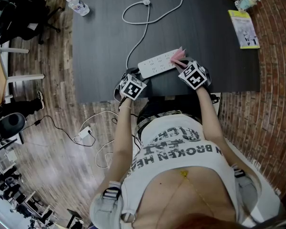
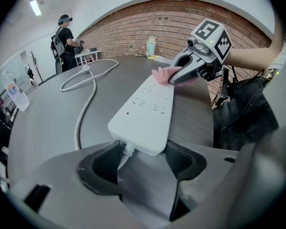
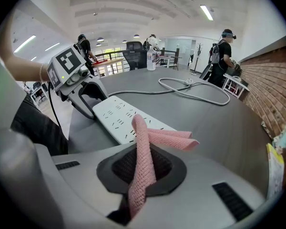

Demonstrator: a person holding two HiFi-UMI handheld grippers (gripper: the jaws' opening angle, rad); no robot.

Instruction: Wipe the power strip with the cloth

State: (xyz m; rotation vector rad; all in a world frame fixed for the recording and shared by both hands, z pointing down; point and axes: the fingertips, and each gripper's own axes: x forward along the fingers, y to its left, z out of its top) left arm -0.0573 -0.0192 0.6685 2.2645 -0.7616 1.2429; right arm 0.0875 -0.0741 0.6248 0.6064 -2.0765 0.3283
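A white power strip (image 1: 157, 64) lies near the front edge of the dark table (image 1: 105, 46), its white cord (image 1: 144, 13) looping away to the back. My left gripper (image 1: 136, 75) is shut on the strip's cord end; in the left gripper view the strip (image 2: 145, 109) sits between the two dark pads (image 2: 101, 165). My right gripper (image 1: 183, 65) is shut on a pink cloth (image 3: 145, 142), whose free end drapes onto the strip's far end (image 3: 115, 114). The left gripper view shows the right gripper (image 2: 181, 75) pressing the cloth (image 2: 160, 73) on the strip.
A water bottle (image 1: 77, 5) stands at the table's back left. A yellow-edged booklet (image 1: 243, 27) and a small cup (image 1: 248, 0) sit at the back right. Another cable and plug (image 1: 84, 132) lie on the wooden floor. A person (image 2: 66, 42) stands in the background.
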